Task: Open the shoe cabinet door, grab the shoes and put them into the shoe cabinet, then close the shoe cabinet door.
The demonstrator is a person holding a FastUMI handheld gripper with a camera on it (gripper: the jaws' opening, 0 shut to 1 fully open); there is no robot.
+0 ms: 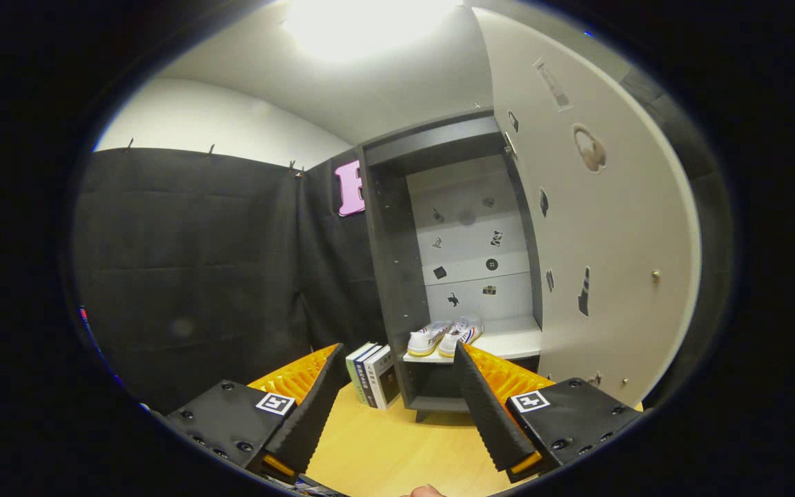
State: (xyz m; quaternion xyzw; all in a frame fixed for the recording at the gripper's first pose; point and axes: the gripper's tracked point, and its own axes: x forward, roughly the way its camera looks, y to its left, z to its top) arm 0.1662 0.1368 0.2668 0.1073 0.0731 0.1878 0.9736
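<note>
Spread wide apart, the gripper [397,362] holds nothing; its two fingers [311,407] hang over a pale wooden table [390,449] with bare tabletop showing in the gap between them. A small part of a hand [425,491] shows at the near edge of the table, between the fingers.

From the left: black cloth [190,269] covers the booth wall behind the left finger. Next come three books [373,376] standing upright side by side on the table, just beyond the left fingertip and right against the left side of the shoe cabinet [394,276].

The cabinet is dark and tall, standing on the table ahead of the fingers. Its one door [604,228] is swung fully open to the right, pale on its inner face and dotted with small stickers. More stickers are scattered over the pale back panel inside.

Two white shoes [444,336] sit as a pair on the pale shelf [515,342], close to its front edge and toward the left side wall. To their right the shelf is bare up to the door's hinge side. Above them the compartment is open and tall. Below the shelf is a low dark compartment, partly hidden by the right finger.
</note>
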